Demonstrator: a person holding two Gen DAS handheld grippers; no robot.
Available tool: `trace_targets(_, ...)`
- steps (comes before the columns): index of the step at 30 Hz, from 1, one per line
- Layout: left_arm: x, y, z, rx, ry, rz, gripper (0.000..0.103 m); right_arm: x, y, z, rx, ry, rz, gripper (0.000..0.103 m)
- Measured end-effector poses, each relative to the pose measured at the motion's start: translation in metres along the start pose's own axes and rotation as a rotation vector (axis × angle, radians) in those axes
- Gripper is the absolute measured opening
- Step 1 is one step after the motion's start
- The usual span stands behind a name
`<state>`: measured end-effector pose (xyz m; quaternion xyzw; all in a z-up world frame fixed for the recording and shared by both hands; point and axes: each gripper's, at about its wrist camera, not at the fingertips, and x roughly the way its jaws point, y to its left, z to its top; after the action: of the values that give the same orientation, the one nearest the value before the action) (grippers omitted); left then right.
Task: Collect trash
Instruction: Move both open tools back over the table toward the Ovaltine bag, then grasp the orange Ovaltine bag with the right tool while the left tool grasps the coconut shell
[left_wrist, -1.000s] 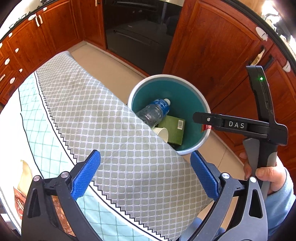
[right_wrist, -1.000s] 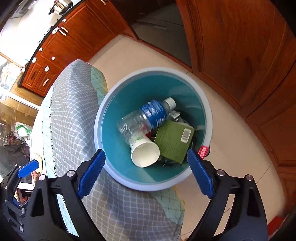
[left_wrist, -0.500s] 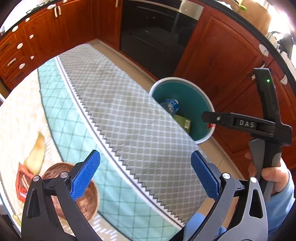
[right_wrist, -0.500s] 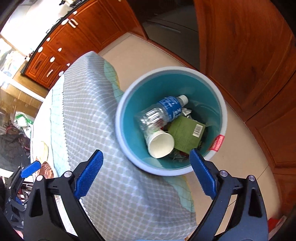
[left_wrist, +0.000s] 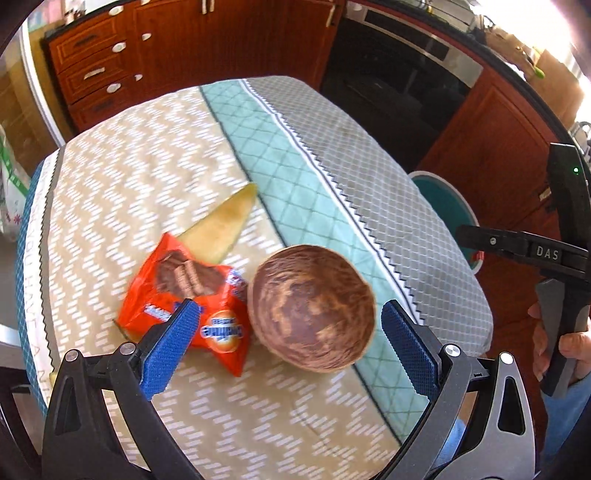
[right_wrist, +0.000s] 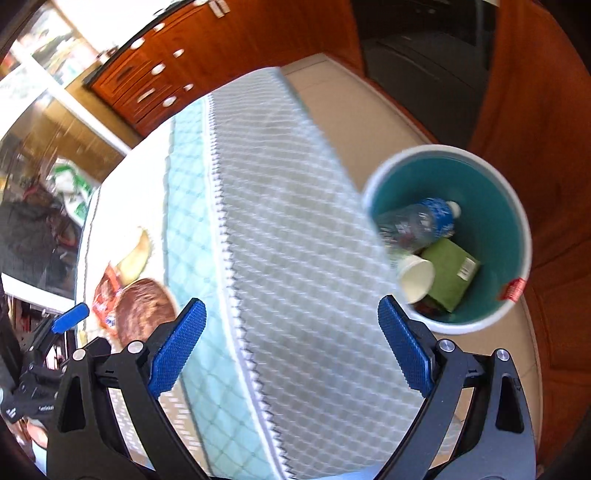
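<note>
Left wrist view: your left gripper (left_wrist: 286, 330) hangs over the table (left_wrist: 147, 177), jaws spread wide, holding nothing. Below it, the red wrapper (left_wrist: 184, 295) touches the brown bowl (left_wrist: 312, 308); a melon rind (left_wrist: 221, 225) lies just beyond the wrapper.

Right wrist view: your right gripper (right_wrist: 290, 343) is spread too, empty, over the table's bin-side edge. The bin (right_wrist: 517, 221) holds a bottle (right_wrist: 417, 221), cup (right_wrist: 415, 277) and green box (right_wrist: 448, 275).
</note>
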<state>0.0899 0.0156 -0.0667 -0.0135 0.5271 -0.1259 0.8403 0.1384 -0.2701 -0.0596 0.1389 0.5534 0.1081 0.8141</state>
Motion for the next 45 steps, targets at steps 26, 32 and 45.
trace_targets(26,-0.008,0.149,-0.077,-0.168,0.036,-0.026,0.099,0.114,0.251,-0.030,-0.649,0.266,0.054,0.090)
trace_targets(32,0.000,0.150,-0.078,-0.174,0.044,-0.046,0.099,0.122,0.258,-0.036,-0.715,0.242,0.036,0.090)
trace_targets(45,0.004,0.136,-0.072,-0.135,0.041,-0.041,0.099,0.097,0.251,-0.017,-0.612,0.172,0.167,0.031)
